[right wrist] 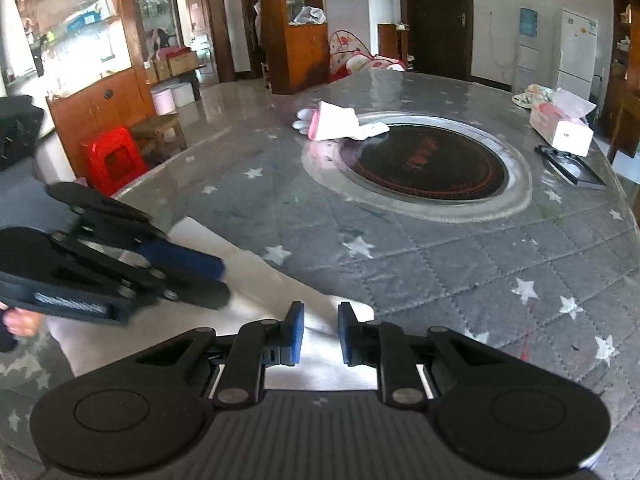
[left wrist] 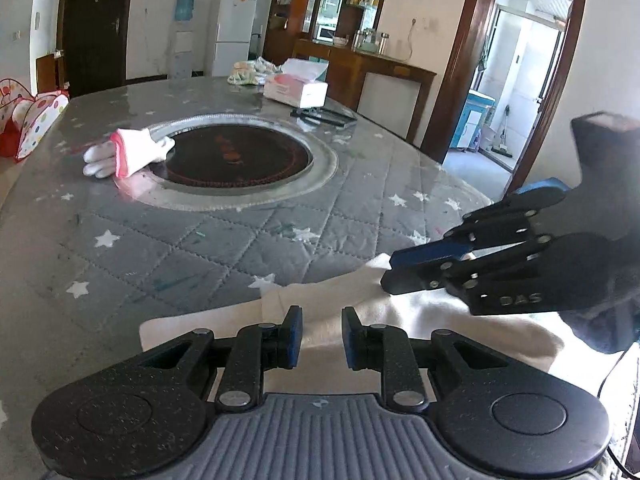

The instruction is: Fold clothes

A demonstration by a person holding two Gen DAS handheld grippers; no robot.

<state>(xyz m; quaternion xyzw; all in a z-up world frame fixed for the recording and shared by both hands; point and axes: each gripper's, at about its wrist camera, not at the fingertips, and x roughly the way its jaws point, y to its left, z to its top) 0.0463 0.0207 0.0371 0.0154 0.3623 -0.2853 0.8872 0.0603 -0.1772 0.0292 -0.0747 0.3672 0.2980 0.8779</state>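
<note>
Presently the white garment (left wrist: 320, 304) lies on the quilted desk (left wrist: 200, 248) at its near edge, at 6 o'clock in both wrist views, partly under both tools. It is spread loosely, with a turned-over edge running toward 10 o'clock in the right wrist view; whether that is a deliberate fold cannot be told. I judge the folding to be at an early stage: no neat, compact stack is visible.

Left gripper (left wrist: 321, 334): jaws a little apart, cloth visible in the gap between them. Whether the pads pinch cloth cannot be told from either view. In the right wrist view this tool (right wrist: 208, 280) enters from 9 o'clock, blurred, its tips over the cloth.

Right gripper (right wrist: 320, 334): jaws narrowly apart, cloth showing below the gap; a grip cannot be confirmed. In the left wrist view it (left wrist: 394, 274) comes in from 3 o'clock with tips close together at the cloth's far edge.

Other items, well apart from the work: a glove (left wrist: 128, 152) at 11 o'clock beside the round inset hob (left wrist: 240, 156), a tissue box (left wrist: 296, 90) at 12 o'clock, a bundle of cloth (left wrist: 250, 72) behind it.

Remaining, in my judgement: secure an edge, carry it across, flatten, repeat until compact.
</note>
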